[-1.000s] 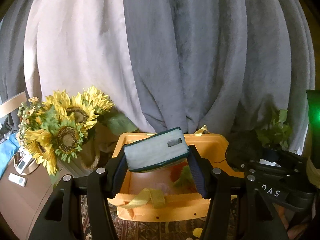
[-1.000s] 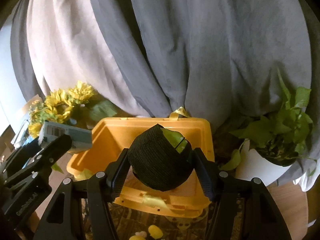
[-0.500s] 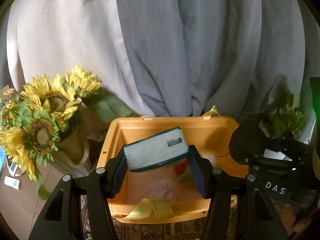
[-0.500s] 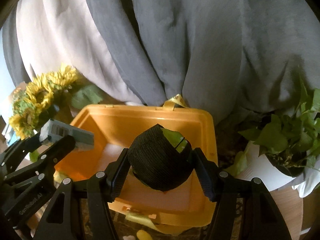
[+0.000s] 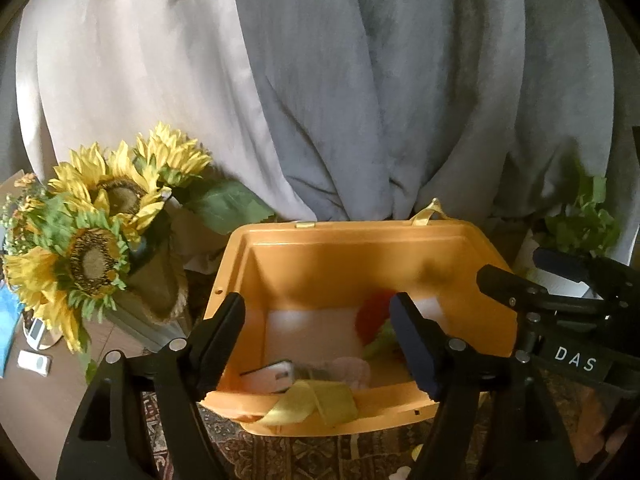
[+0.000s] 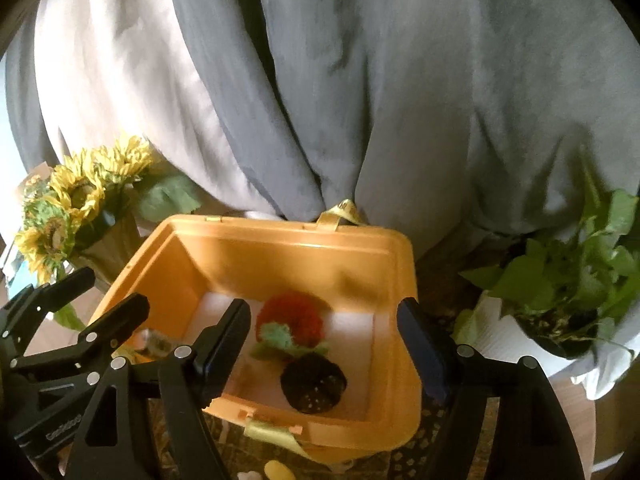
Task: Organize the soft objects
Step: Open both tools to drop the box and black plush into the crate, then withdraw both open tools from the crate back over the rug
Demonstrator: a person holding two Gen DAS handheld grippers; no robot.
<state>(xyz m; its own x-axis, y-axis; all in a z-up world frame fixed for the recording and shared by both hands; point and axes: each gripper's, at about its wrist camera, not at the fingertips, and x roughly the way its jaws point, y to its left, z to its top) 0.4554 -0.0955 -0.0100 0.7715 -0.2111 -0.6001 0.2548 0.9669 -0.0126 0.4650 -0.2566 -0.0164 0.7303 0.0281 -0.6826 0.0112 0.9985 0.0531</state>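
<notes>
Inside orange bin [image 6: 404, 320]: round black knit ball [image 6: 313, 387]; red fuzzy pompom [image 6: 294, 316].

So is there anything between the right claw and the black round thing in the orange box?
No. The right claw hangs open, jaws opening, just above the black round thing lying in the orange box. Only air sits between them.

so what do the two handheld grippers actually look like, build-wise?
Both match: the left gripper and right gripper are matte black frames with triangular cut-outs and silver round fasteners at the pivots. The fingers carry flat dark blue pads. The right one's body bears white letters "DAS". No cables or sleeves show.
</notes>
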